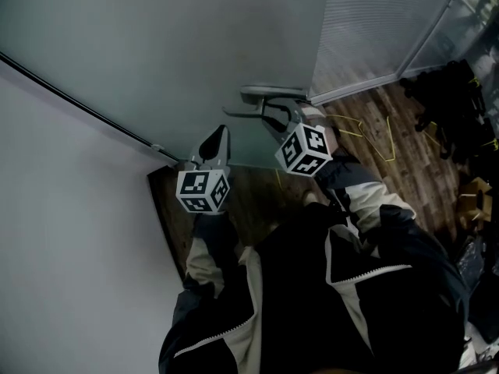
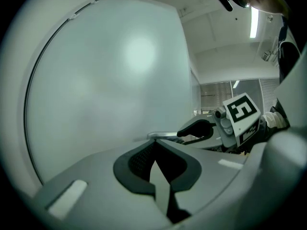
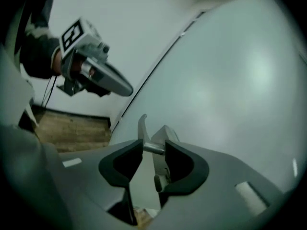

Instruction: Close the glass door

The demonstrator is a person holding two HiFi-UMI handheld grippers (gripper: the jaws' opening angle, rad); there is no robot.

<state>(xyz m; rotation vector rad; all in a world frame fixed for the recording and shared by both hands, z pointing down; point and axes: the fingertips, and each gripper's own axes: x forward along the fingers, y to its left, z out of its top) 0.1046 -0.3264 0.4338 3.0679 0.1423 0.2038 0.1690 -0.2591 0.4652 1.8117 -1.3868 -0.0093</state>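
A frosted glass door (image 1: 156, 45) fills the upper head view, with a metal lever handle (image 1: 261, 96) near its edge. My right gripper (image 1: 274, 119) reaches that handle. In the right gripper view its jaws (image 3: 153, 147) stand partly apart with the handle's bar (image 3: 142, 126) between the tips; whether the pads press on it is unclear. My left gripper (image 1: 218, 140) points at the lower door glass left of the handle. Its jaws (image 2: 154, 145) are shut with nothing in them, close to the glass (image 2: 105, 80). The right gripper (image 2: 211, 128) shows beside the handle (image 2: 163, 135).
A white wall (image 1: 62, 232) runs along the left, meeting the door at a dark frame line. Wood floor (image 1: 390, 123) lies behind the door edge, with yellow wire shapes (image 1: 374, 135), dark equipment (image 1: 452, 100) and a cardboard box (image 1: 475, 197) at the right. Blinds (image 1: 382, 22) hang beyond.
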